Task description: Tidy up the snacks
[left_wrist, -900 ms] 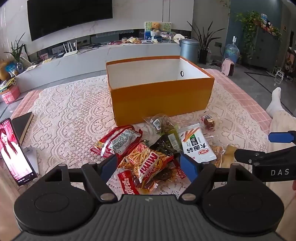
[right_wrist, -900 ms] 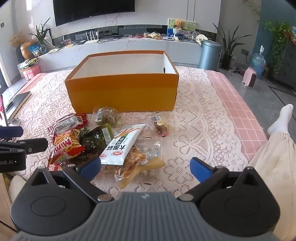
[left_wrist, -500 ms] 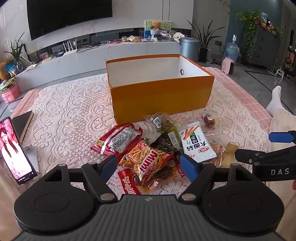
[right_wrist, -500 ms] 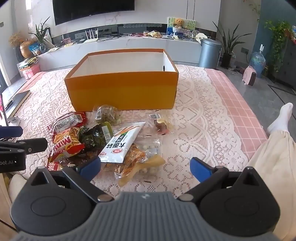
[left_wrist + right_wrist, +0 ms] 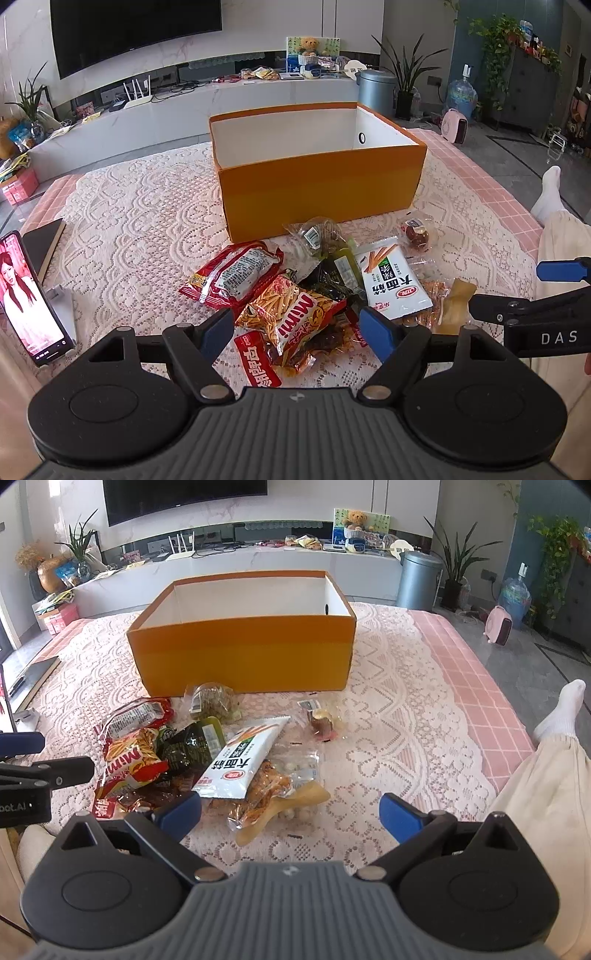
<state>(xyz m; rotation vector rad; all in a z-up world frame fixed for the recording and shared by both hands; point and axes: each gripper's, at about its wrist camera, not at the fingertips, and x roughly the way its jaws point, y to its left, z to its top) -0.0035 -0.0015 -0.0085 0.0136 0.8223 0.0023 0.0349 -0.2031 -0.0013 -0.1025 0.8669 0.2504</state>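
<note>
A: Living room, with a long white media console (image 5: 229,107) along the far wall. Nearer, a tabletop under a cream lace cloth (image 5: 140,221) over a pink checked one.

B: Where is the container?

A: The open orange cardboard box with white inner walls (image 5: 321,184) stands at twelve o'clock in both views; no snack shows inside what is visible of it.

B: The snacks?

A: A loose heap just in front of the box. In the left wrist view, a red-and-yellow "Mimi" chip bag (image 5: 291,314) lies at six o'clock of the heap, a red foil pack (image 5: 236,273) at nine o'clock of it, and a white pouch printed with orange sticks (image 5: 391,284) at three o'clock. A small clear wrapper holding something dark red (image 5: 415,232) sits apart, near the box's right corner.

B: And the tools?

A: The left hand-held gripper (image 5: 299,332) is spread wide, its blue pads either side of the chip bag, holding nothing. The right hand-held gripper (image 5: 291,812) is wider apart, empty, low over the cloth beside a clear bag of orange snacks (image 5: 269,786).
</note>
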